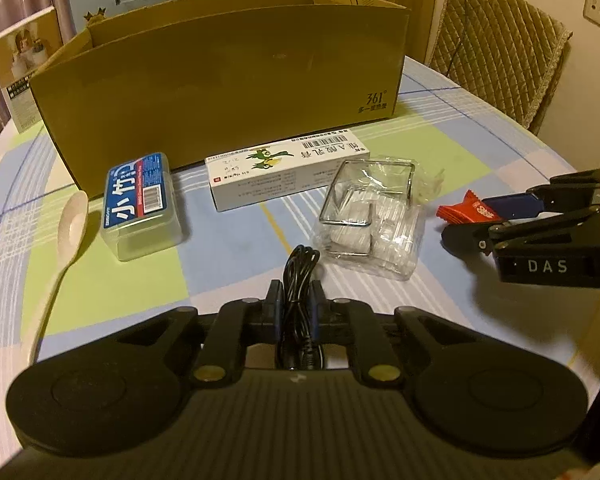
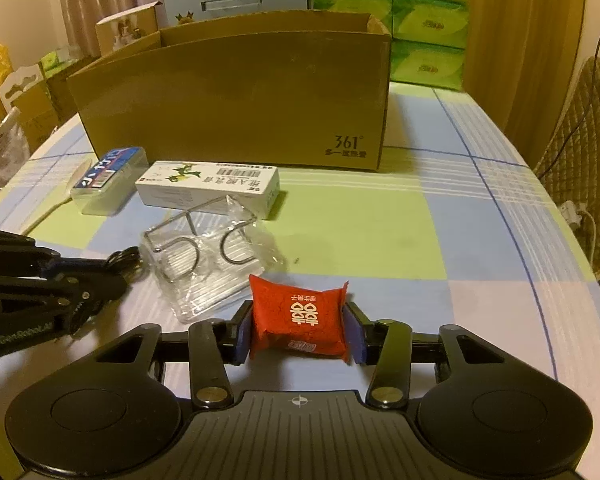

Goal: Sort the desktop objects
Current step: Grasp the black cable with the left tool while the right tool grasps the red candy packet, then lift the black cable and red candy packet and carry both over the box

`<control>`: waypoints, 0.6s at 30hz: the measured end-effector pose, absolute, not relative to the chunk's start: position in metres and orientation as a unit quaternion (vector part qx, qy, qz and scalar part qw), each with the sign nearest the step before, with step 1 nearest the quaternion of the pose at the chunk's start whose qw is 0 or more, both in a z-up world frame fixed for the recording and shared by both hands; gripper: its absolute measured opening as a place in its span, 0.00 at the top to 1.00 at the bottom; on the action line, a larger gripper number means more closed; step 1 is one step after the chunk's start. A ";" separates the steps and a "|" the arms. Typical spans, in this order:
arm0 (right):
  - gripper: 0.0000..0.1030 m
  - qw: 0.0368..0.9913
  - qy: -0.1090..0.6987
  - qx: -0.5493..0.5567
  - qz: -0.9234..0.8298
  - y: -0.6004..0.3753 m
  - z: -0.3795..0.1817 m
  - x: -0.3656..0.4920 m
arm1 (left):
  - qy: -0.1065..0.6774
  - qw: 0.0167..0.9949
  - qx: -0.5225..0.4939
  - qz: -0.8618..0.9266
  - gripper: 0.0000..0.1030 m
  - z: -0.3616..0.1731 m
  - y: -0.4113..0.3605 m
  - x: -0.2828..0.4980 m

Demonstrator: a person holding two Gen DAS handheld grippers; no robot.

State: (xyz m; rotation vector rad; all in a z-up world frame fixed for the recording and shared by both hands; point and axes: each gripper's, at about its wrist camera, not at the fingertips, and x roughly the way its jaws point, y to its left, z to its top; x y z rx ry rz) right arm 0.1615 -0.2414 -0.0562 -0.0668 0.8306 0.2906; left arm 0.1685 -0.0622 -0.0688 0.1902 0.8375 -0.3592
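Note:
My left gripper [image 1: 296, 300] is shut on a coiled black cable [image 1: 298, 272] just above the checked tablecloth [image 1: 228, 264]. From the right wrist view, that gripper [image 2: 108, 276] lies at the left with the cable's loop [image 2: 125, 257] at its tip. My right gripper [image 2: 300, 330] is shut on a red snack packet [image 2: 298, 318], with a blue pad on each side of it. In the left wrist view the right gripper [image 1: 476, 220] comes in from the right with the red packet [image 1: 464, 210]. An open brown cardboard box [image 1: 220, 80] [image 2: 236, 92] stands behind.
A white medicine carton [image 1: 284, 172] [image 2: 208, 184], a clear case with a blue label [image 1: 140, 208] [image 2: 108, 184] and a clear wrapped wire rack [image 1: 372, 216] [image 2: 212, 256] lie before the box. A pale spoon [image 1: 70, 224] lies far left. A padded chair [image 1: 500, 48] stands right.

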 end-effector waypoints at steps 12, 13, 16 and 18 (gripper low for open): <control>0.60 0.914 0.380 -0.032 0.142 -0.234 -0.045 0.157 | 0.387 0.905 0.070 -0.159 0.91 -0.054 -0.057 0.166; 0.60 0.916 0.375 -0.034 0.140 -0.234 -0.043 0.157 | 0.388 0.905 0.067 -0.160 0.91 -0.053 -0.056 0.166; 0.60 0.919 0.367 -0.030 0.137 -0.232 -0.039 0.156 | 0.385 0.907 0.064 -0.159 0.91 -0.050 -0.057 0.166; 0.60 0.921 0.363 -0.030 0.138 -0.231 -0.037 0.156 | 0.384 0.908 0.061 -0.158 0.91 -0.050 -0.056 0.166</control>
